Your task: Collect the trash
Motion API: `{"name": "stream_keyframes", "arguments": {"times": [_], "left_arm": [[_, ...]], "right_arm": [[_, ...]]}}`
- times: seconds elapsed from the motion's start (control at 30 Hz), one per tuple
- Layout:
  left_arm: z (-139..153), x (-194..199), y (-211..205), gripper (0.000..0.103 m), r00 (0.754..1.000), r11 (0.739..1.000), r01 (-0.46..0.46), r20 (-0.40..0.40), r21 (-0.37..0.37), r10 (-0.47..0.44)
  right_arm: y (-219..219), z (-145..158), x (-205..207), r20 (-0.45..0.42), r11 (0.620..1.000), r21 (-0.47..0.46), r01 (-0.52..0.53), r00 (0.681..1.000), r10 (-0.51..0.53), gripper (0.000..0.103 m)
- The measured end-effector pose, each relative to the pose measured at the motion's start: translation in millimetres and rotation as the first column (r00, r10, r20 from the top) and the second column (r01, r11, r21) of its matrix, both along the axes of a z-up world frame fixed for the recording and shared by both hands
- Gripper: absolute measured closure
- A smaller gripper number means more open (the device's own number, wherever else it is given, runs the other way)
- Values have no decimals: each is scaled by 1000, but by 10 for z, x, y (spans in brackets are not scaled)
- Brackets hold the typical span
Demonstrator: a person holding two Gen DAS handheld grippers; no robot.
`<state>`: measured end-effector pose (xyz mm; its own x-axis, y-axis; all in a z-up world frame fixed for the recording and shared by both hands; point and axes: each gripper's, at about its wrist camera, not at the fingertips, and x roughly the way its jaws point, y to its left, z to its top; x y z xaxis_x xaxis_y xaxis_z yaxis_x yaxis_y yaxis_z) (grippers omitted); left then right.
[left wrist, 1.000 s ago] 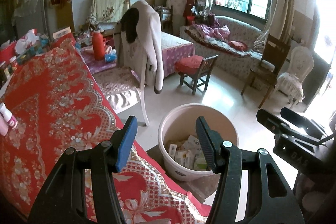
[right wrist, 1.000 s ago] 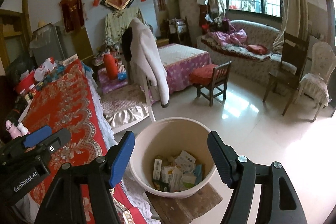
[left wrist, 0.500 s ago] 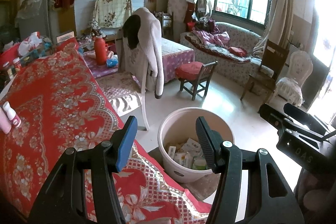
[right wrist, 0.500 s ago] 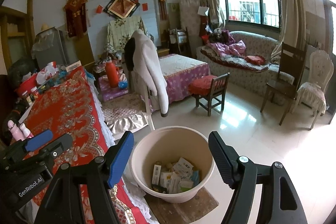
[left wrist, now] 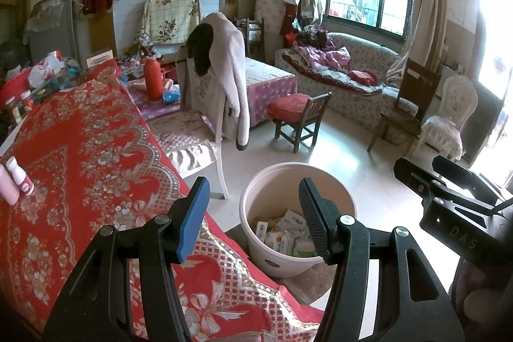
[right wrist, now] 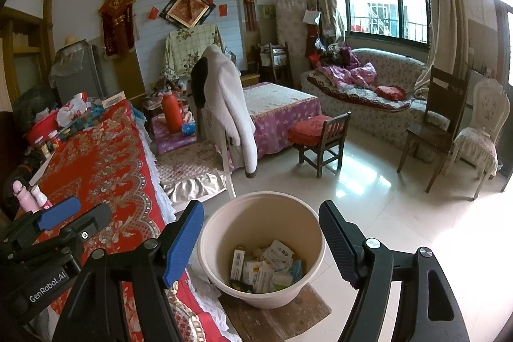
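Observation:
A cream bucket [left wrist: 256, 201] [right wrist: 256, 207] stands on the floor beside the table, holding several small boxes and packets of trash [right wrist: 266, 265] [left wrist: 282, 233]. My left gripper [left wrist: 253, 213] is open and empty, held over the table's near corner above the bucket. My right gripper [right wrist: 261, 233] is open and empty, above the bucket. The right gripper also shows at the right edge of the left wrist view [left wrist: 449, 181], and the left gripper at the left edge of the right wrist view [right wrist: 73, 213].
A table with a red floral cloth [left wrist: 80, 149] [right wrist: 96, 156] carries pink bottles [left wrist: 19, 181] and clutter at its far end [left wrist: 41, 76]. A chair draped with a white coat [left wrist: 221, 79] stands beside it. A small red-cushioned chair [left wrist: 298, 114], a sofa [left wrist: 352, 76] and other chairs lie beyond.
Both grippers have risen and drawn back a little, so the bucket sits lower and smaller in view. Both stay open and empty.

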<state>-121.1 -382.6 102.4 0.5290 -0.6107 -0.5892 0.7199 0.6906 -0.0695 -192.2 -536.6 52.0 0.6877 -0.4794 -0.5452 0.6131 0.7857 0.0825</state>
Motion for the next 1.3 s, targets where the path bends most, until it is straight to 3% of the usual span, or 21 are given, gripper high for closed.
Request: {"name": "stream_keyframes", "arguments": {"times": [1.3], "left_arm": [[-68,28,1,46,1000,1000,-6,-20,9,6]], "right_arm": [[-54,-173,40,-34,999,31,-18,999,19,29]]}}
